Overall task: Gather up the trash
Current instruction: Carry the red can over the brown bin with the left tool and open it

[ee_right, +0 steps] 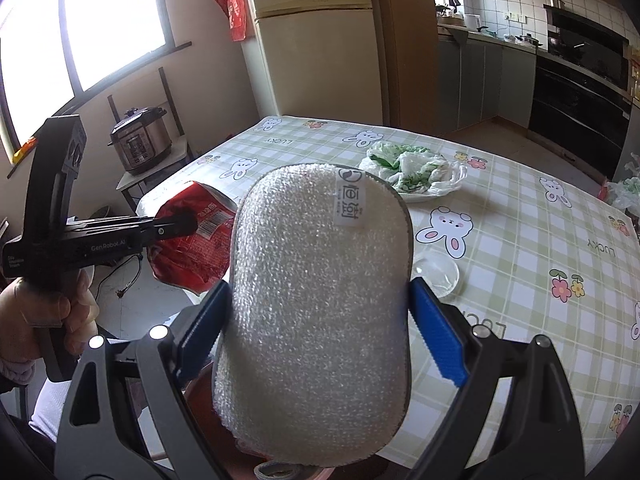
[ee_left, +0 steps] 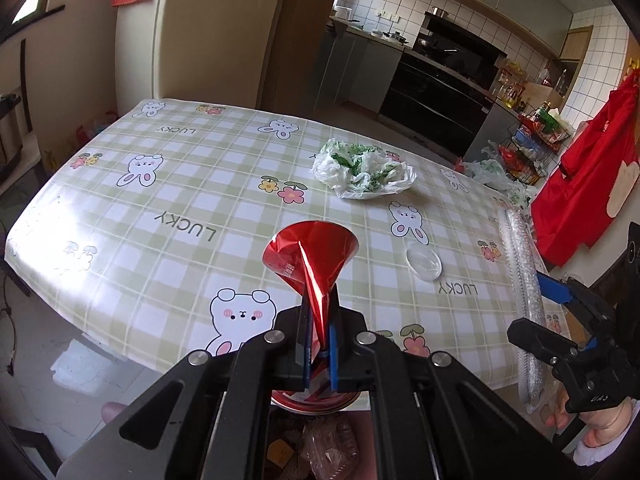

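Observation:
My left gripper (ee_left: 320,300) is shut on a crumpled red foil wrapper (ee_left: 312,248), which fans out above the table's near edge. In the right wrist view that wrapper (ee_right: 192,252) hangs from the left gripper (ee_right: 180,224) at the left, off the table's corner. My right gripper (ee_right: 320,296) stands wide, its blue pads (ee_right: 436,332) pressed on both sides of a silvery oval scouring pad (ee_right: 312,340). The left wrist view shows the pad (ee_left: 520,264) edge-on in the right gripper (ee_left: 540,312). On the checked tablecloth (ee_left: 180,184) lie a crumpled white-and-green plastic bag (ee_left: 360,172) and a clear round lid (ee_left: 424,264).
Below my left gripper, beside the table's edge, is a red-rimmed container (ee_left: 316,404) with brown packaging underneath. A pressure cooker (ee_right: 140,144) stands on a stool to the left, a fridge (ee_right: 320,40) behind the table. A red apron (ee_left: 580,184) hangs at the right.

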`<state>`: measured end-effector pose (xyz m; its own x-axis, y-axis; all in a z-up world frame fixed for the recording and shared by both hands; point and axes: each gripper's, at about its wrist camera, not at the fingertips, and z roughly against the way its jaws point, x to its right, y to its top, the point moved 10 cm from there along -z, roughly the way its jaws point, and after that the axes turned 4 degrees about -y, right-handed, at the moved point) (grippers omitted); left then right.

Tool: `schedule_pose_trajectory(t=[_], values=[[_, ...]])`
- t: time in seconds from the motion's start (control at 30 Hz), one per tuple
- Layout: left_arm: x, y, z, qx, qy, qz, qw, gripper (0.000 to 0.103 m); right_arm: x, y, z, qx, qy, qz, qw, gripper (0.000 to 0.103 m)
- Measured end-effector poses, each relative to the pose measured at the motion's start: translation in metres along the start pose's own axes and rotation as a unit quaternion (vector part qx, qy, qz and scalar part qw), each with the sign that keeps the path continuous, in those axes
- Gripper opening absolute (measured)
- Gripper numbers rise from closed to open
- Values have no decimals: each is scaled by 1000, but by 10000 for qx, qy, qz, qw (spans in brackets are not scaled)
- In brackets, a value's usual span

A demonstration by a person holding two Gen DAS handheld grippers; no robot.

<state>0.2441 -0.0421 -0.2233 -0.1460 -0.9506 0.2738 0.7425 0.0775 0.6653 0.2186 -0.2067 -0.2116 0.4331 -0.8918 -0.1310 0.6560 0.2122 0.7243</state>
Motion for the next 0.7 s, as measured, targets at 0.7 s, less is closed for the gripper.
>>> schedule_pose_trajectory(t=[0.7], values=[[36, -80, 84, 47, -242, -533, 9983, 7, -57, -18, 83, 394, -127, 73, 9991, 88]])
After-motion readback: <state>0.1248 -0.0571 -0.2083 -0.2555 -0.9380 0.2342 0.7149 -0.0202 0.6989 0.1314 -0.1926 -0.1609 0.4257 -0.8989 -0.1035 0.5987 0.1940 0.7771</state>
